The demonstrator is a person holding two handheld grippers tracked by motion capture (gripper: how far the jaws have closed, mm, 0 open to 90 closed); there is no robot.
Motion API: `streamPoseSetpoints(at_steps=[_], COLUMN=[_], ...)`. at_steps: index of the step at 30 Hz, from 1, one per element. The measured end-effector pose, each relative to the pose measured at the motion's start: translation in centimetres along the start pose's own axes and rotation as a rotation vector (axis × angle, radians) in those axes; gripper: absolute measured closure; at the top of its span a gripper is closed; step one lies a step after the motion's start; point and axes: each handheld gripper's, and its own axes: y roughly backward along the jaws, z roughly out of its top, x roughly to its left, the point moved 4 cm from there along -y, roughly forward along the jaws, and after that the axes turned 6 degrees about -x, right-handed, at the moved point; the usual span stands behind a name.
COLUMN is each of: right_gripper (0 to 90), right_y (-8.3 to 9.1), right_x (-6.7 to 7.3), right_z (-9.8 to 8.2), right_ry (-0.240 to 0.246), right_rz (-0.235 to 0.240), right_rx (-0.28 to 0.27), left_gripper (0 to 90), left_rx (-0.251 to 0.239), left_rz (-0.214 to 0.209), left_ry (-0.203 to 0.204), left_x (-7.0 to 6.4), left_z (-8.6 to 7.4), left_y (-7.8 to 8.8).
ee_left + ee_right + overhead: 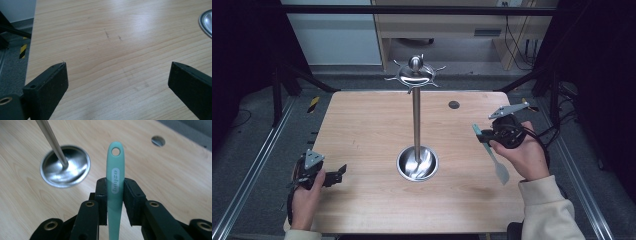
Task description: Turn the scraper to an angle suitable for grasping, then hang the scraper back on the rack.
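- The spatula (114,185) is clamped by its teal handle between the jaws of the right gripper (485,134), pads pressed on both flat sides, as seen in the right gripper view.
- In the high view it's held off the table (362,130), right of centre; the teal handle end pokes out to the left of the gripper and the pale blade (501,171) hangs down toward the near side, under the hand (524,155).
- A hanging hole is seen at the tip of the handle (115,151), well clear of the pads, plus a pale oval label lower down; the lettering is too blurry to be read.
- The rack (416,115) is planted mid-table: round shiny base, thin upright pole, a ring of hooks (414,75) up top with a knob. It's left of the spatula and not touched by it.
- The left gripper (343,171) is parked low at the near left corner, jaws spread wide with nothing but bare wood between them, pretty clear in the left gripper view. Whether it's actually resting on the wood can't be told.
- A sliver of the rack base (207,23) is caught at the far right of that view.
- A small dark hole (454,104) is set in the tabletop, far right of the pole.
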Motion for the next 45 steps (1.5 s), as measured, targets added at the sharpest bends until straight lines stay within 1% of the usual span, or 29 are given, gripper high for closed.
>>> streamPoseSetpoints(at_steps=[1,2,5,8,9,11,12,14,15,16,17,18,19,22,23,24,27,28,29,30,32,35,36,37,38,39,41,43,45], right_gripper=[74.4,74.4,74.4,74.4,74.4,74.4,74.3,74.4,74.4,74.4,74.3,74.3,74.3,74.3,74.3,74.3,74.3,74.3,74.3,74.3,74.3,74.2,74.3,74.2,74.2,74.2,74.2,74.2,74.2], right_y=[0.0,0.2,0.8,1.4,1.4,1.9,2.3,2.4,2.8,2.8,3.0,3.1,3.2,3.3,3.4,3.8,4.0,4.2,4.2,4.5,4.7,4.9,5.0,5.2,5.3,5.4,5.7,5.8,6.0], right_x=[0.0,0.0,0.2,0.4,0.4,0.7,0.8,0.8,0.7,0.7,0.6,0.6,0.6,0.6,0.5,0.6,0.7,0.6,0.6,0.6,0.8,1.2,1.5,2.1,2.3,2.6,3.0,3.2,3.7], right_z=[0.0,0.4,1.8,3.0,3.0,3.8,4.5,4.7,5.3,5.3,5.8,6.0,6.1,6.4,6.6,6.6,6.5,6.2,6.2,6.2,6.4,6.7,6.8,7.2,7.3,7.5,7.8,7.9,8.1], right_ry=[0.0,0.0,-0.005,0.003,0.003,0.003,-0.001,-0.003,-0.009,-0.009,-0.016,-0.02,-0.026,-0.033,-0.023,-0.024,-0.026,-0.04,-0.04,-0.049,-0.059,-0.051,-0.045,-0.034,-0.031,-0.028,-0.019,-0.017,-0.011], right_rz=[0.0,0.005,0.019,0.01,0.01,0.016,0.02,0.022,0.022,0.022,0.016,0.012,0.019,0.023,0.012,-0.002,0.003,-0.003,-0.003,-0.004,-0.007,-0.005,-0.006,-0.006,-0.006,-0.002,-0.001,0.002,0.006], right_rx=[0.0,-0.023,-0.088,-0.133,-0.133,-0.173,-0.213,-0.223,-0.255,-0.255,-0.286,-0.302,-0.317,-0.334,-0.335,-0.346,-0.361,-0.375,-0.375,-0.394,-0.41,-0.422,-0.429,-0.44,-0.445,-0.449,-0.469,-0.474,-0.487], left_gripper=[2.5,2.5,2.5,2.5,2.5,2.5,2.5,2.5,2.5,2.5,2.5,2.5,2.5,2.5,2.5,2.5,2.5,2.5,2.5,2.5,2.5,2.5,2.5,2.4,2.4,2.4,2.4,2.4,2.5], left_rx=[-0.003,-0.005,-0.008,-0.002,-0.004,-0.002,0.0,0.005,0.008,0.008,0.008,0.008,0.011,0.015,0.015,0.014,0.01,0.007,0.004,0.001,-0.002,-0.003,-0.015,-0.021,-0.024,-0.02,-0.02,-0.019,-0.019], left_rz=[0.008,0.012,0.014,0.014,0.014,0.01,0.009,0.003,-0.002,-0.002,-0.013,-0.013,-0.024,-0.025,-0.026,-0.027,-0.024,-0.021,-0.021,-0.02,-0.022,-0.018,-0.012,-0.013,-0.011,-0.007,-0.005,-0.005,-0.002], left_ry=[0.007,0.012,0.034,0.024,0.022,0.006,0.003,-0.005,-0.016,-0.016,-0.029,-0.029,-0.034,-0.046,-0.049,-0.049,-0.045,-0.047,-0.045,-0.046,-0.046,-0.055,-0.049,-0.04,-0.039,-0.039,-0.032,-0.031,-0.039], left_x=[0.2,0.4,0.5,0.4,0.3,0.2,0.1,-0.1,-0.3,-0.3,-0.6,-0.6,-1.0,-1.2,-1.3,-1.3,-1.3,-1.2,-1.2,-1.2,-1.1,-0.9,-0.7,-0.6,-0.5,-0.2,-0.1,0.0,-0.1], left_z=[0.0,-0.1,-0.3,-0.3,-0.3,-0.2,-0.2,-0.3,-0.4,-0.4,-0.5,-0.5,-0.7,-0.7,-0.7,-0.6,-0.5,-0.4,-0.4,-0.3,-0.3,-0.2,-0.1,-0.1,-0.1,-0.2,-0.2,-0.2,-0.1], left_y=[0.1,0.3,0.4,0.5,0.4,0.4,0.4,0.4,0.4,0.4,0.7,0.7,0.8,0.9,1.0,1.0,0.9,0.9,1.0,1.0,1.2,1.4,1.6,1.8,1.8,2.0,2.0,2.0,2.0])
